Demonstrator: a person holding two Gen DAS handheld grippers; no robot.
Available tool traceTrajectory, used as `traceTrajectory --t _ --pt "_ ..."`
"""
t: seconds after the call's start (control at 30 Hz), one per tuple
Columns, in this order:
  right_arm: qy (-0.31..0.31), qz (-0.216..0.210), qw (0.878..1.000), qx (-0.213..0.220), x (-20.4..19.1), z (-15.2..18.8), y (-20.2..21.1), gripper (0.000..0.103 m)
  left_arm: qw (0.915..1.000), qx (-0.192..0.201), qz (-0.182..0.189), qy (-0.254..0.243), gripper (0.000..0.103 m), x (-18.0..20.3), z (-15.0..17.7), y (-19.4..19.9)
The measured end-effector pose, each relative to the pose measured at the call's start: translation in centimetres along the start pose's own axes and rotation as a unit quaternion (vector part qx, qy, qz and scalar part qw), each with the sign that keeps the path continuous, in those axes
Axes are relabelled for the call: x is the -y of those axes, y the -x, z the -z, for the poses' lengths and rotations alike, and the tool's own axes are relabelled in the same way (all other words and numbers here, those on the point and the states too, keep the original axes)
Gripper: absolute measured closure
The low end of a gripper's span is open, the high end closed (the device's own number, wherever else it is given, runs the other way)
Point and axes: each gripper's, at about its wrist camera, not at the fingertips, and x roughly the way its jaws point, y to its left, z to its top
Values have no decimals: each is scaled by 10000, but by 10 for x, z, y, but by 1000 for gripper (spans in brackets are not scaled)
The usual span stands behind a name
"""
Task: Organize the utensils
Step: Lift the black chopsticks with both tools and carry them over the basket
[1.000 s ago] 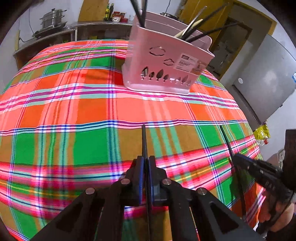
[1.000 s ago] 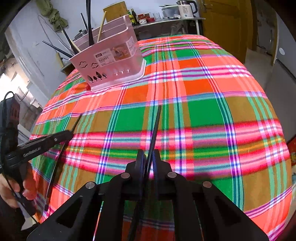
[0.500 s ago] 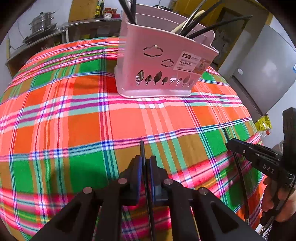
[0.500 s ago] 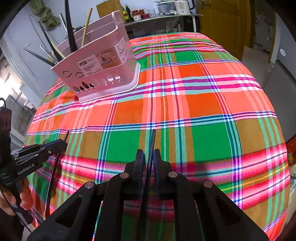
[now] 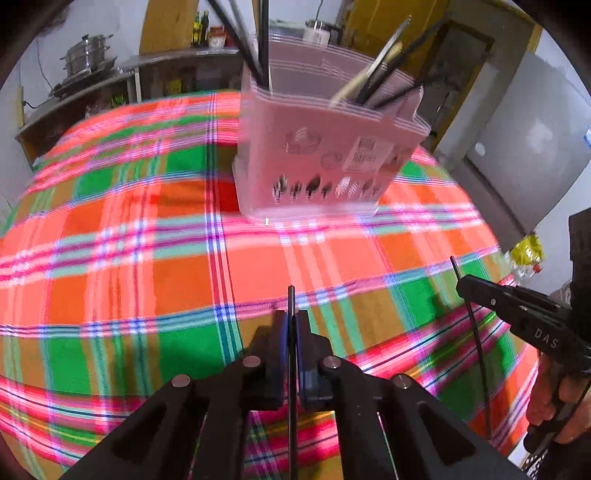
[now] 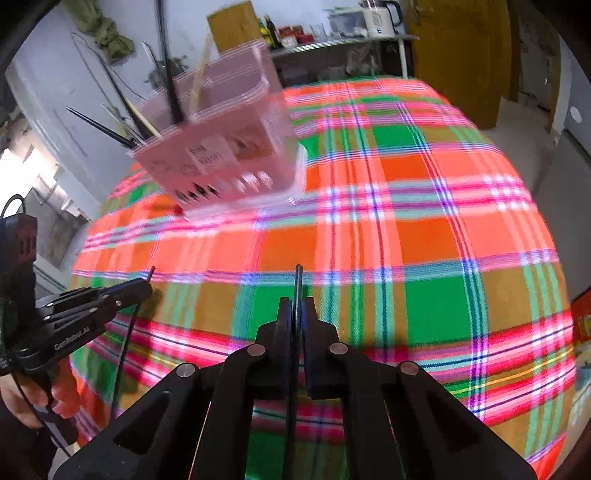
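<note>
A pink utensil basket [image 5: 325, 158] stands on the plaid tablecloth [image 5: 147, 258], with several chopsticks and utensils upright in it; it also shows in the right wrist view [image 6: 225, 155]. My left gripper [image 5: 291, 321] is shut on a black chopstick [image 5: 291, 299] that points toward the basket. My right gripper [image 6: 297, 310] is shut on another black chopstick [image 6: 297, 284]. Each gripper shows in the other's view: the right gripper [image 5: 461, 284] at the right edge, the left gripper [image 6: 146, 286] at the left. Both hover above the cloth, short of the basket.
A counter with steel pots [image 5: 85, 59] and bottles stands behind the table. A white kettle [image 6: 376, 16] sits on a shelf at the back. A grey fridge [image 5: 528, 147] and a yellow door are to the right. The table edge drops off at the right.
Both grippers have moved forward toward the basket, each still holding its chopstick. The basket now looks larger and closer in both views.
</note>
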Motion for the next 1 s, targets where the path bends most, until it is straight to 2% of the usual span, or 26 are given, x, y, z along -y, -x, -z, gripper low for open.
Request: traceTrajectory --t 0.37,0.57,0.7,1.0 --pt "374 -180 9932 1084 -38 -40 91 99 9943 1027 257 -145 99 14 -44 103" --pt "420 -217 9865 1568 -49 -49 127 99 9881 1468 344 -293 99 20 -61 141" --pt "420 -216 9845 1690 -51 -48 133 99 9876 1496 371 -296 99 22 -61 144" --pt "391 -236 9865 1575 -51 -41 130 99 9883 1450 380 -263 99 19 -53 148"
